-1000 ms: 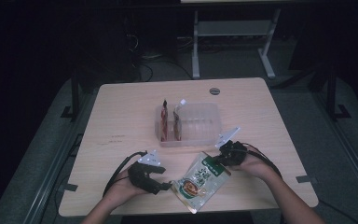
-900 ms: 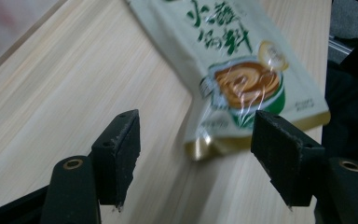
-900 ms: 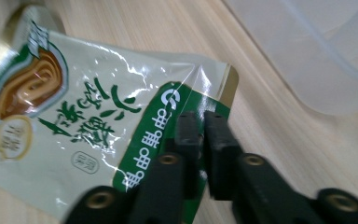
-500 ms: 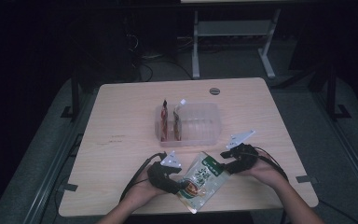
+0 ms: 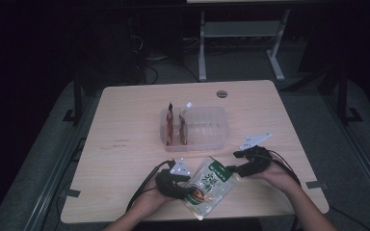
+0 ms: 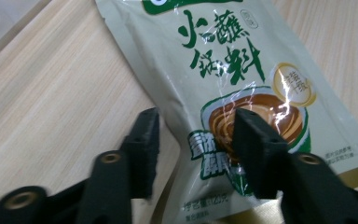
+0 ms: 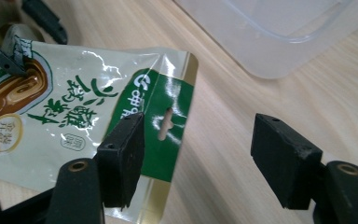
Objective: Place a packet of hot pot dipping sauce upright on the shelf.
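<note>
A glossy beige-and-green foil sauce pouch (image 5: 209, 185) lies flat on the pale wood-grain table (image 5: 125, 144), near its front edge, between the two hands; its crinkled film catches the light. The left gripper (image 6: 196, 140), matt black with blocky ribbed pads, has just been closing; its jaws straddle the pouch's lower edge, one over bare table and one over the printed bowl, not visibly pressing. The right gripper (image 7: 200, 154) has just been opening; its jaws stand apart, one over the green hang-hole header, the other over bare wood. Behind the pouch sits a clear, rounded rectangular plastic bin (image 5: 207, 127) holding two upright packets (image 5: 177, 126).
</note>
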`<state>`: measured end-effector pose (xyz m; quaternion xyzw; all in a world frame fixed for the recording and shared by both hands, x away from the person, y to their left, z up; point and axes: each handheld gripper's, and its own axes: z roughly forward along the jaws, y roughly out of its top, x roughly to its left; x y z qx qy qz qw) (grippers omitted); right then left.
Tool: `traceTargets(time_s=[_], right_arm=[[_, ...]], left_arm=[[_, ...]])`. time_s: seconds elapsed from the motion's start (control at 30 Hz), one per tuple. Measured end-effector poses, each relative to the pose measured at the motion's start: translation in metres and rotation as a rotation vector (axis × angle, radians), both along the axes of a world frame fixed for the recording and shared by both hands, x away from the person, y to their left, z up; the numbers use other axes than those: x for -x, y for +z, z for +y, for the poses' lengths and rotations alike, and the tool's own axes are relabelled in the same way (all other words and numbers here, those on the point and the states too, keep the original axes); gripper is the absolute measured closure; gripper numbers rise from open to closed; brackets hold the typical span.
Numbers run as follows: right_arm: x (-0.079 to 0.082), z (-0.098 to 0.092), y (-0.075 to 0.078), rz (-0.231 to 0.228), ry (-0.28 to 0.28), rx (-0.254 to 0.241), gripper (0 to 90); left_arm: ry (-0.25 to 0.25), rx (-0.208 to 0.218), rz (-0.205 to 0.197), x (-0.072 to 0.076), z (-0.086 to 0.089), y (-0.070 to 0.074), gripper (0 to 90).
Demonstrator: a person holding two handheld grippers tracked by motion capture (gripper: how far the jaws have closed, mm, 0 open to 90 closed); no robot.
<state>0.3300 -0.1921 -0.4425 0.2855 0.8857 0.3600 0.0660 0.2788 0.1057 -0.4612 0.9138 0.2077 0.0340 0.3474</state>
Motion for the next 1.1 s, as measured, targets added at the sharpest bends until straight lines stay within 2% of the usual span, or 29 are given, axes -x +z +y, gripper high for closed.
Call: traceTargets(time_s=[0.13, 0.27, 0.4, 0.53, 0.73, 0.87, 0.93, 1.1], right_arm=[[-0.001, -0.002, 0.001, -0.009, -0.011, -0.004, 32.5], [-0.001, -0.003, 0.001, -0.008, -0.013, 0.0, 31.5], [-0.002, -0.003, 0.001, -0.004, -0.019, -0.005, 31.1], [-0.002, -0.003, 0.002, -0.007, -0.02, -0.008, 30.1], [-0.004, -0.006, 0.003, -0.009, -0.02, -0.022, 28.0], [-0.004, -0.007, 0.004, -0.007, -0.028, -0.039, 27.3], [-0.004, -0.007, 0.005, -0.018, -0.022, -0.045, 27.2], [-0.002, -0.008, 0.008, -0.019, -0.009, -0.09, 27.0]], left_arm=[[0.016, -0.011, -0.014, 0.001, -0.005, 0.0, 62.9], [0.049, 0.01, 0.009, 0.0, -0.004, 0.0, 72.7], [0.039, 0.013, 0.05, -0.005, -0.003, 0.0, 81.8], [0.021, 0.015, 0.051, -0.007, -0.003, 0.002, 87.3], [0.031, 0.057, 0.055, -0.012, 0.004, 0.005, 89.7], [0.019, 0.083, 0.038, -0.014, 0.01, 0.013, 89.8], [0.001, 0.08, 0.012, -0.015, 0.013, 0.018, 89.8], [-0.014, 0.107, -0.024, -0.017, 0.022, 0.03, 90.0]])
